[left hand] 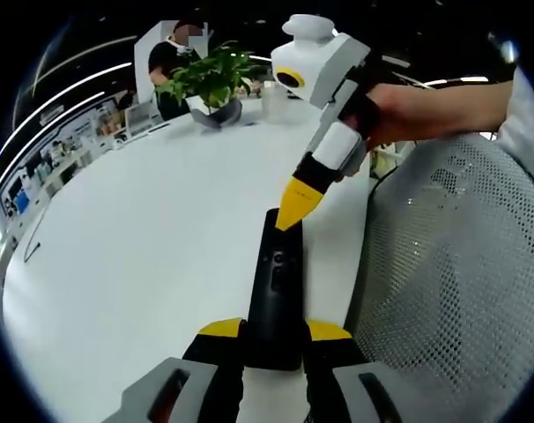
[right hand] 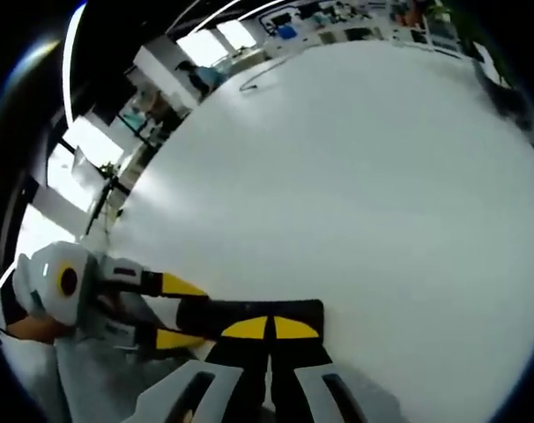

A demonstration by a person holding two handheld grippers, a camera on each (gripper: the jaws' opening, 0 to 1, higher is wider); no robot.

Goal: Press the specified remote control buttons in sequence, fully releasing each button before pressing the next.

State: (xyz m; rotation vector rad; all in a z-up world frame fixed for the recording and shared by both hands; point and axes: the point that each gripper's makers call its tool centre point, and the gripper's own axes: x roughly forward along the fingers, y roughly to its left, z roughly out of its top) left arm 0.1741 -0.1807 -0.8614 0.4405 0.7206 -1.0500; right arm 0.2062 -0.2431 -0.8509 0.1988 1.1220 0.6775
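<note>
Remote control [left hand: 276,291]: black, lying flat on white table [left hand: 144,247], at 6 o'clock in left gripper view.
Left gripper [left hand: 274,339]: jaws clamped on remote's near end.
Right gripper [right hand: 269,328]: jaws closed together, tips touching remote's far end.
Potted plant [left hand: 212,81]: 11 o'clock, well apart.

no legible text, remote control [left hand: 276,291] markings too small to read

black remote [left hand: 274,295] (buttons perhaps grey) on white table [left hand: 152,247], yellow-tipped grippers.
</note>
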